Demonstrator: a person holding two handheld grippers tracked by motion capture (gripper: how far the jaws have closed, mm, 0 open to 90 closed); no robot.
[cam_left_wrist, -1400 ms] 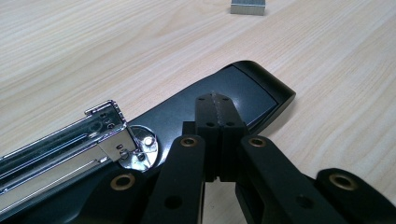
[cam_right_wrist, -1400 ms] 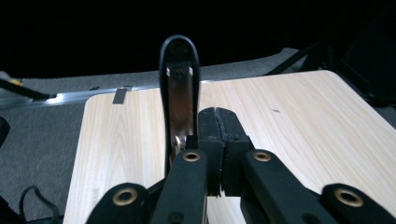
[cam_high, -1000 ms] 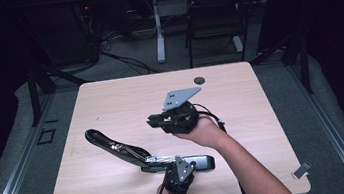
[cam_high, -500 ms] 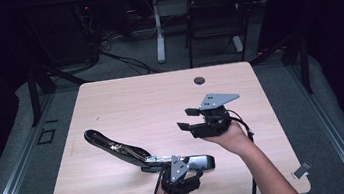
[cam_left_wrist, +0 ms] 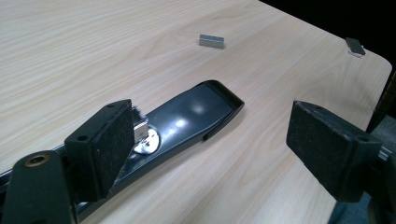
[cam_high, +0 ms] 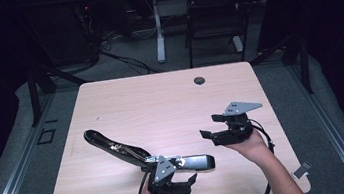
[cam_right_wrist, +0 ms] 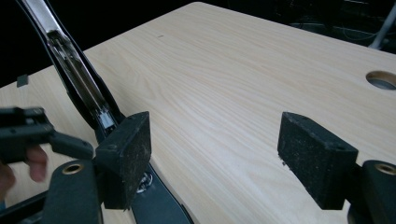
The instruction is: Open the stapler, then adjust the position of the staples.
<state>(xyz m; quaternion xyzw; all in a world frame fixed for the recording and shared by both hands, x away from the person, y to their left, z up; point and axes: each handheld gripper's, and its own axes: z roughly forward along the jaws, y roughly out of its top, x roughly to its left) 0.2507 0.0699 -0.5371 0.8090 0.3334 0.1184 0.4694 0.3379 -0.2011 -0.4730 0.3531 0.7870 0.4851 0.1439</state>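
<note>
High view: left gripper (cam_high: 174, 185) at near table edge, jaws apart, nothing btwn them, sitting just beside the stapler (cam_high: 132, 152), which lies opened flat on the table (cam_high: 161, 103), black base end near gripper, arm w/ metal channel stretching away toward far left. Right gripper (cam_high: 219, 126) held up to right of stapler, well apart from it, jaws apart too, empty. Small staple block (cam_left_wrist: 211, 41) lies on wood beyond stapler's base end.
</note>
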